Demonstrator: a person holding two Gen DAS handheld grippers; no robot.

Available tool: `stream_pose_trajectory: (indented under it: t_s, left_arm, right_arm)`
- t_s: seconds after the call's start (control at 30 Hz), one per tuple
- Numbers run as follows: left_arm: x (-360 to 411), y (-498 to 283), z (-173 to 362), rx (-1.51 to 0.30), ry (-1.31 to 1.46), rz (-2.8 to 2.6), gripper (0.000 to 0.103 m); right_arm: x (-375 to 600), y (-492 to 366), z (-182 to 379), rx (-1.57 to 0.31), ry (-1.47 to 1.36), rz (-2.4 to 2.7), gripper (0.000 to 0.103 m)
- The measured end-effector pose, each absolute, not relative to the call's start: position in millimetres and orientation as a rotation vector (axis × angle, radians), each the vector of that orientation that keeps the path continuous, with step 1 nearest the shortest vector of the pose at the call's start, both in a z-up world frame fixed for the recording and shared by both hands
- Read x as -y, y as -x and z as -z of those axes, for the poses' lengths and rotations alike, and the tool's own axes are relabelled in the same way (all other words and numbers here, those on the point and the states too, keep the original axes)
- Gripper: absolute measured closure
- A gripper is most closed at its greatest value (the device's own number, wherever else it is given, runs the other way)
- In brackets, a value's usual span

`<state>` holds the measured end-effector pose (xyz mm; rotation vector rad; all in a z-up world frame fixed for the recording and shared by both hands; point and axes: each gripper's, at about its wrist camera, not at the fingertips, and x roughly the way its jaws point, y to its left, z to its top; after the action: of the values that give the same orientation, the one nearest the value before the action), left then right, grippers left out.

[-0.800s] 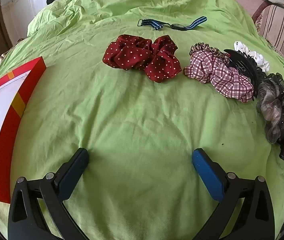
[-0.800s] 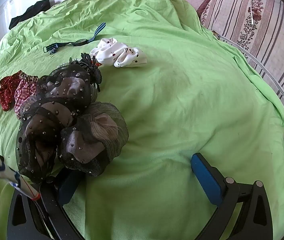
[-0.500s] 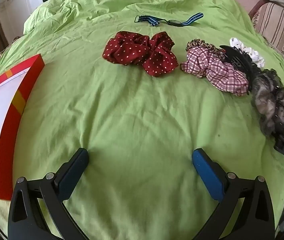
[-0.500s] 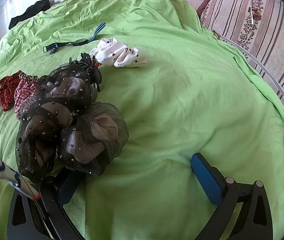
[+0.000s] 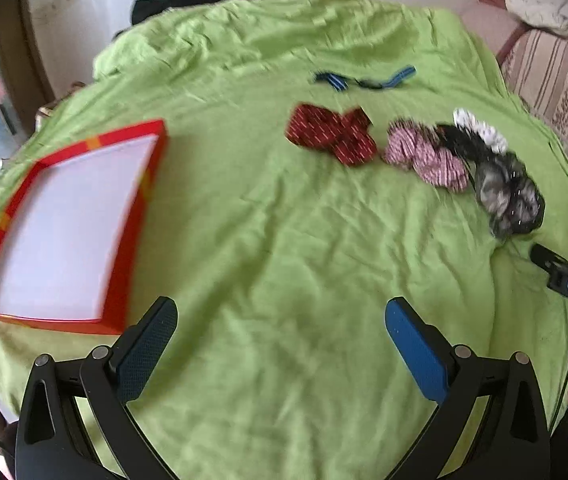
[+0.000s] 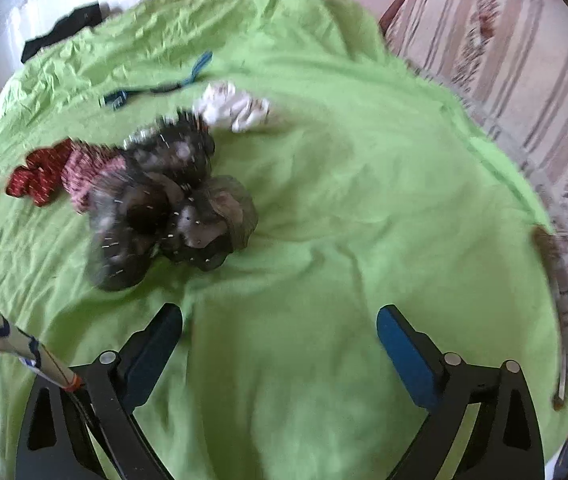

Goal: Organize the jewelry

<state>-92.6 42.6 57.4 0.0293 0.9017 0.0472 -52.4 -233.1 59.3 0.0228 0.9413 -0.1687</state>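
Both claws are spread wide with nothing in them, left gripper point(image 5: 280, 336) and right gripper point(image 6: 280, 336) over bare green sheet point(image 5: 284, 240). Only the left view shows the whole red tray point(image 5: 132, 240), off to the left, well apart from the scrunchies. Right view gets the dark scrunchie point(image 6: 172, 208) up close, just ahead of its left finger, with the white one point(image 6: 232, 108) behind and only a tray corner

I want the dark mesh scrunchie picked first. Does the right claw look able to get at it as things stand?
Probably yes. The right claw is open and empty, and the dark mesh scrunchie lies just ahead, slightly toward its left finger, with only bare green sheet between.
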Motion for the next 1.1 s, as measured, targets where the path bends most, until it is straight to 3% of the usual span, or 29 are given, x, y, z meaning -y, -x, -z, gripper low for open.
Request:
stream_pose_trajectory:
  t_s: [0.33, 0.6, 1.1]
  left_arm:
    - [-33.6, 117.4, -92.0, -0.885, -0.039, -0.003, 0.0]
    - [-26.2, 135.0, -96.6, -0.871, -0.064, 0.012, 0.0]
    - [-28.5, 129.3, -87.1, -0.913, -0.026, 0.011, 0.0]
  right_arm:
    - [219.6, 121.2, -106.2, -0.735, 0.015, 0.212, 0.005]
    - [224.2, 138.0, -88.8, -0.735, 0.047, 0.255, 0.015]
    - [219.9, 140.7, -84.3, -0.699, 0.006, 0.247, 0.015]
